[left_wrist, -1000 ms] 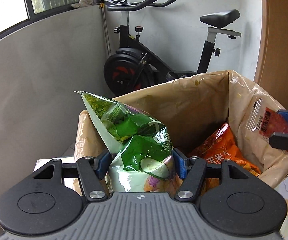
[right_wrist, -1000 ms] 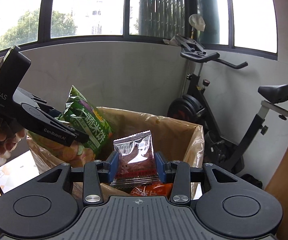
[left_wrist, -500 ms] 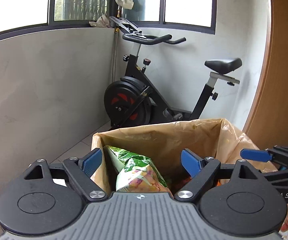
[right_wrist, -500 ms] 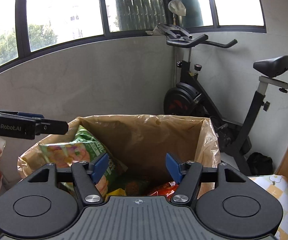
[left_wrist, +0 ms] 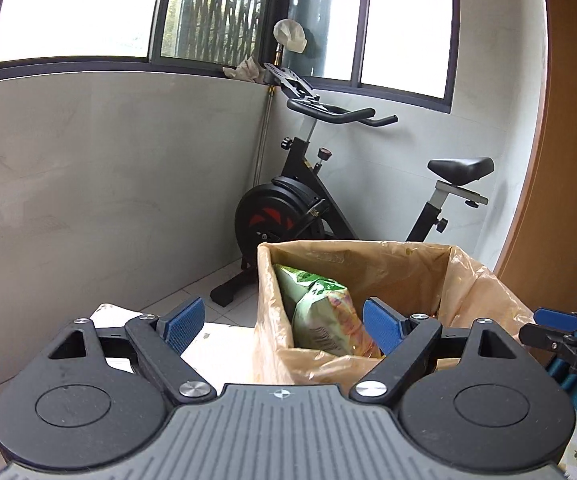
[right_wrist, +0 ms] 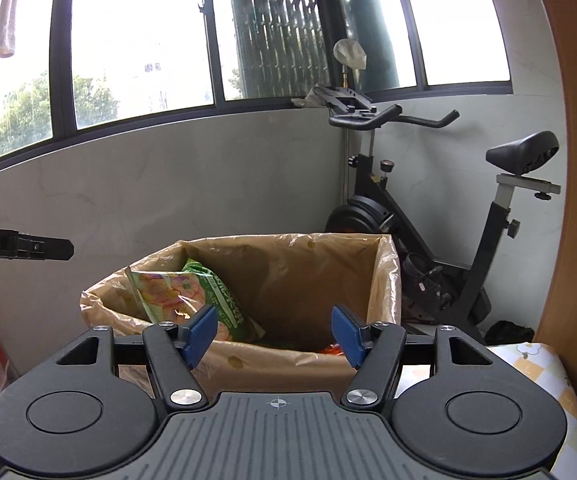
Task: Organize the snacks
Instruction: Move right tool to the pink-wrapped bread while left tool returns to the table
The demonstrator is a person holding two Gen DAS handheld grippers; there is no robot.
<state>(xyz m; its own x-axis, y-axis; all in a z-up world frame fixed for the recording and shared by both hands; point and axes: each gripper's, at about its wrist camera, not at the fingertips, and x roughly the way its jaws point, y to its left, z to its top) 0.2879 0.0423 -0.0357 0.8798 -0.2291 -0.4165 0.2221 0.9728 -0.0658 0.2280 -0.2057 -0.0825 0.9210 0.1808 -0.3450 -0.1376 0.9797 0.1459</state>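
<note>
A box lined with a tan plastic bag point(left_wrist: 368, 256) point(right_wrist: 288, 256) stands ahead of both grippers. A green chip bag point(left_wrist: 320, 312) point(right_wrist: 192, 296) leans inside against its left wall. An orange snack packet point(right_wrist: 328, 349) shows low inside at the right. My left gripper point(left_wrist: 284, 326) is open and empty, above and in front of the box's near left corner. My right gripper point(right_wrist: 274, 334) is open and empty, in front of the box's near rim. The right gripper's tip also shows at the left wrist view's right edge point(left_wrist: 556, 324). The left gripper's tip shows in the right wrist view point(right_wrist: 28, 245).
An exercise bike point(left_wrist: 316, 208) point(right_wrist: 428, 240) stands behind the box by the grey wall. A wooden panel point(left_wrist: 568, 160) rises at the right. A checked tablecloth point(right_wrist: 536, 372) covers the surface under the box. Windows run above the wall.
Both grippers opened and let go of their packets, the green chip bag and a clear red snack packet, into the box. Both have since pulled back and up from the box.
</note>
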